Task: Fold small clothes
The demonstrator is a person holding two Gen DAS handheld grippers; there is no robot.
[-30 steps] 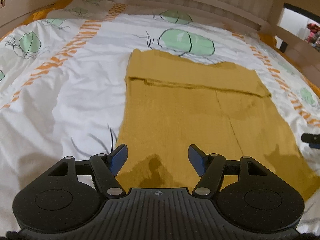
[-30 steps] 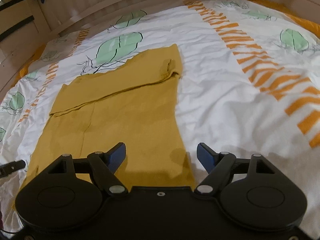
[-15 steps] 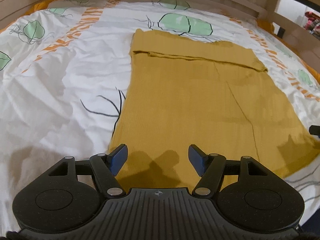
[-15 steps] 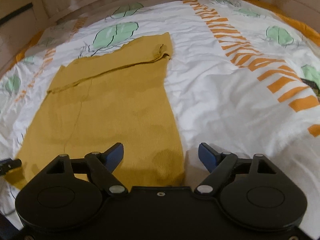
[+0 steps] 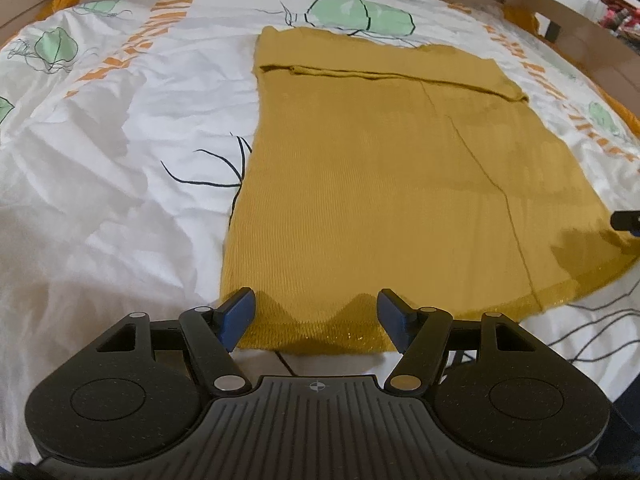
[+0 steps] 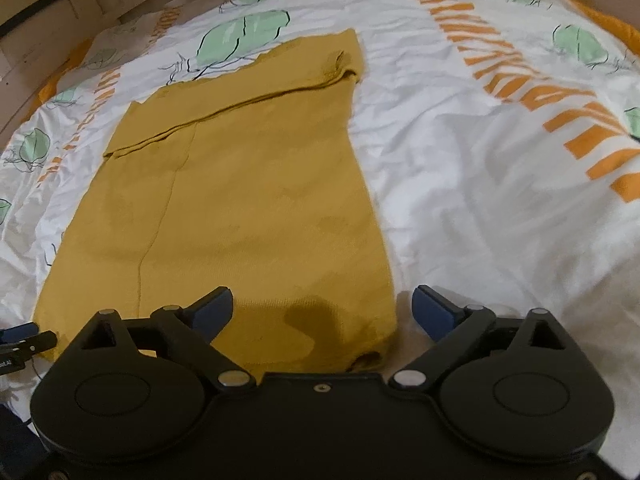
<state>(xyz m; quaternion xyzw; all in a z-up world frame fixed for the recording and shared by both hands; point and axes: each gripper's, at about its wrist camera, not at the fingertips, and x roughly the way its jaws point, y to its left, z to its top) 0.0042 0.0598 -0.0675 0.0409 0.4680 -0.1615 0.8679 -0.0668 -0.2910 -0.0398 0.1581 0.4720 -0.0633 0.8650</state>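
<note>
Both grippers have dropped toward the garment [image 5: 400, 184] hem; left gripper [image 5: 316, 312] half open, empty, right gripper [image 6: 322, 308] still widening (nothing pinched). Risk: grabbing duvet [image 5: 120, 200] w/ hem.

Garment's [image 6: 248, 200] near hem perhaps behind gripper body

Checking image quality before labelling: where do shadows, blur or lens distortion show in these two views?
Left wrist view: sharp; claw shadows fall on the mustard garment at its near hem; fisheye bends the wooden bed frame. Right wrist view: softer, slightly blurred over the white duvet; a dark shadow patch sits on the garment between the fingers of the right claw, which is opening.
</note>
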